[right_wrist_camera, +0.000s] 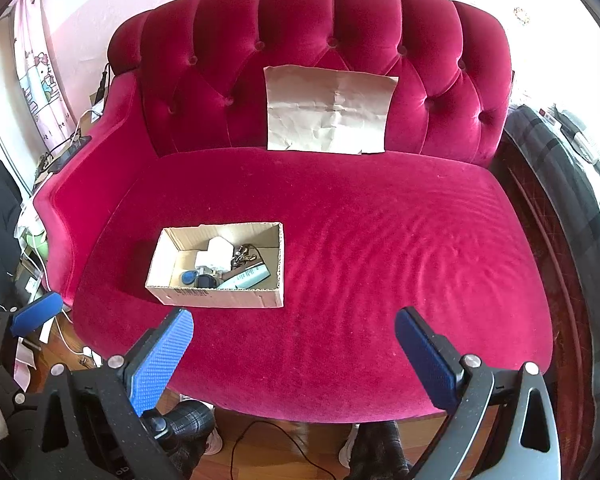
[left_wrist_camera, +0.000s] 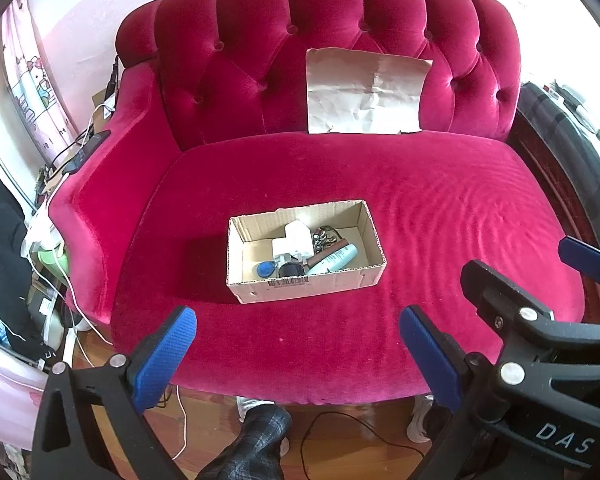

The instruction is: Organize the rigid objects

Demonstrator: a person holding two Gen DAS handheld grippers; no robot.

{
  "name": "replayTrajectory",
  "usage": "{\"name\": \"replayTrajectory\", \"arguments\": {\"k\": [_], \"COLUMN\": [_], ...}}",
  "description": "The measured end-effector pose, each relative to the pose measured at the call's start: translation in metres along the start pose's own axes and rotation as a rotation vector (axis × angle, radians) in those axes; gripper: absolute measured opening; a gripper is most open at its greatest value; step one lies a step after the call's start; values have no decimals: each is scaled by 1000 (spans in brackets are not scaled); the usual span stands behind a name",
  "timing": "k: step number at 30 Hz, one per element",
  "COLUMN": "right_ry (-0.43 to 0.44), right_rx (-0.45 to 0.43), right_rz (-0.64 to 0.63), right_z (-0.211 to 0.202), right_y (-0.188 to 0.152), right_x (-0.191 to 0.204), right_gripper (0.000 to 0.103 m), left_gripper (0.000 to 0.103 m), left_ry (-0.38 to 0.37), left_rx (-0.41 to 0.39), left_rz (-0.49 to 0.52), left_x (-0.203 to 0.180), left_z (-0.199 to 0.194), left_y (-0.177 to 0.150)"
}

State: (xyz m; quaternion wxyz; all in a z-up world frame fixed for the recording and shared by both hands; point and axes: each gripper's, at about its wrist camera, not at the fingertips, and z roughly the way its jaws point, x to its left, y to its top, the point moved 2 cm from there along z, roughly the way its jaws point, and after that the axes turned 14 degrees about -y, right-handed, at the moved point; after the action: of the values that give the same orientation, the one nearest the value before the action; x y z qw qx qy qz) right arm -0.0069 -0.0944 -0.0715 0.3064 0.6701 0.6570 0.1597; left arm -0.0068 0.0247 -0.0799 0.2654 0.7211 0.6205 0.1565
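An open cardboard box (left_wrist_camera: 300, 286) sits on the red velvet sofa seat (left_wrist_camera: 440, 208); it also shows in the right wrist view (right_wrist_camera: 216, 297). Inside lie a white charger (left_wrist_camera: 294, 240), a blue key fob (left_wrist_camera: 266, 269), a black round object (left_wrist_camera: 291, 269), a pale green tube (left_wrist_camera: 334, 258) and a bunch of keys (left_wrist_camera: 326, 235). My left gripper (left_wrist_camera: 298, 350) is open and empty, above the seat's front edge, nearer than the box. My right gripper (right_wrist_camera: 294, 354) is open and empty, to the right of the box.
A creased paper sheet (left_wrist_camera: 366, 92) leans on the sofa back. Cables and clutter (left_wrist_camera: 52, 208) stand left of the sofa. A dark blanket (right_wrist_camera: 572, 200) lies on the right. Wooden floor, a cable and the person's feet (left_wrist_camera: 260, 436) are below the seat edge.
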Motion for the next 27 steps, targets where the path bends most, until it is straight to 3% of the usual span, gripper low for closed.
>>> {"name": "replayTrajectory", "arguments": {"k": [27], "right_ry": [-9], "right_rx": [-21], "right_rz": [1], "right_z": [0], "right_y": [-1], "right_x": [2], "right_gripper": [103], "left_gripper": [103], "left_ry": [0], "left_rx": [1], "left_rz": [-12], "left_x": [1], "left_z": [2], "left_y": [-2]}}
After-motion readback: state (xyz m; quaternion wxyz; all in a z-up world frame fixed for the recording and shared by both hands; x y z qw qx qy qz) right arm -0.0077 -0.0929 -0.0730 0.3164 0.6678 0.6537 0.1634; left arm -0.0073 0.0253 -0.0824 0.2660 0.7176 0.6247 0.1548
